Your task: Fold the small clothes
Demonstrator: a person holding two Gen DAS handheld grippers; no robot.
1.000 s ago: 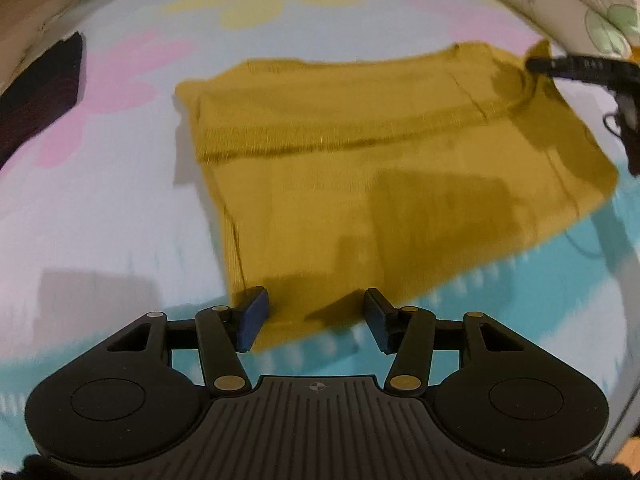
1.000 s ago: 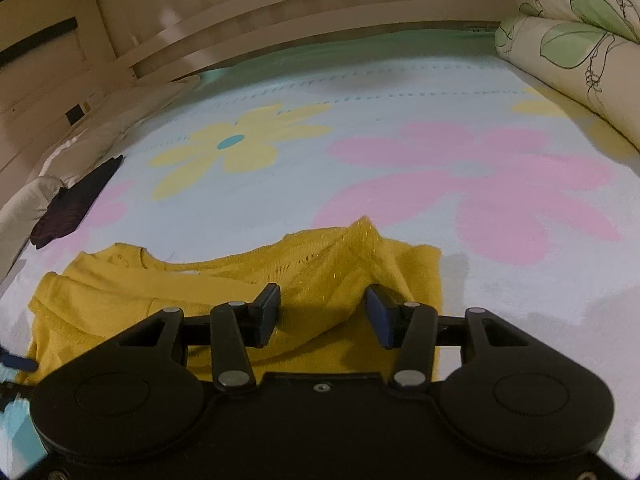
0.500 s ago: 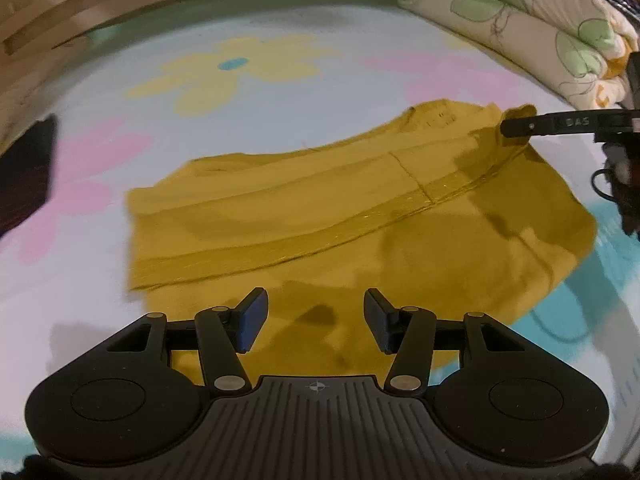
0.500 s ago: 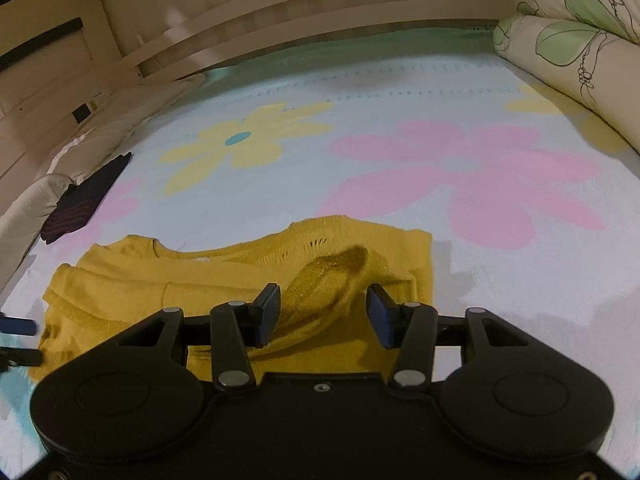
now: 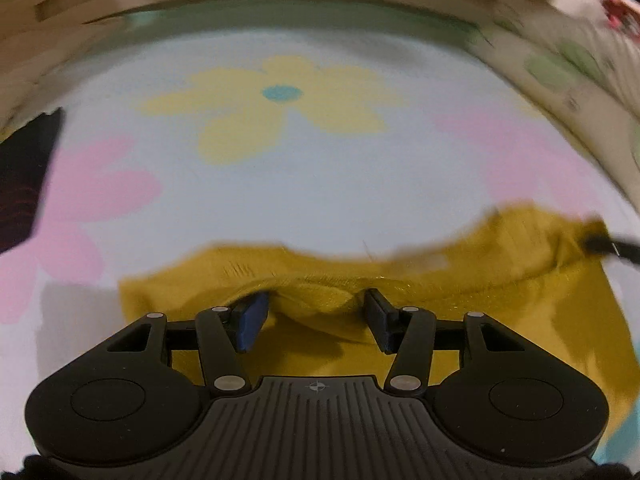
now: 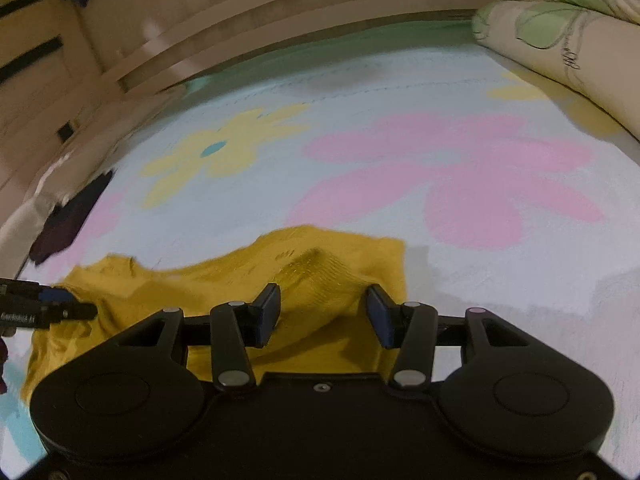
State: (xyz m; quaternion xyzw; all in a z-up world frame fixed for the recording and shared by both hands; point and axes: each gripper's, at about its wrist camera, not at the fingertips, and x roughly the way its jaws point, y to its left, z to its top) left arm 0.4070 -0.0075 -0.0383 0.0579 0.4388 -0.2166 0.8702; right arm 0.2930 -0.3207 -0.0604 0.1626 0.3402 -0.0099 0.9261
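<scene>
Lying on a bed (image 6: 400, 92) covered by a pale sheet printed with big pink and yellow flowers, the mustard-yellow knitted top (image 6: 208, 280) is partly folded, with a thick ridge of fabric running across it. In the left wrist view the left hand-held gripper (image 5: 316, 314) has a bunched hump of that ridge (image 5: 320, 300) between its half-spread fingers, which touch the cloth on both sides. In the right wrist view the right hand-held gripper (image 6: 323, 312) likewise pinches a raised fold of the top (image 6: 320, 276) near its right edge. A dark garment (image 6: 68, 220) lies well apart at the sheet's left edge, and a leaf-printed quilt (image 6: 560, 32) is rolled at the far right.
</scene>
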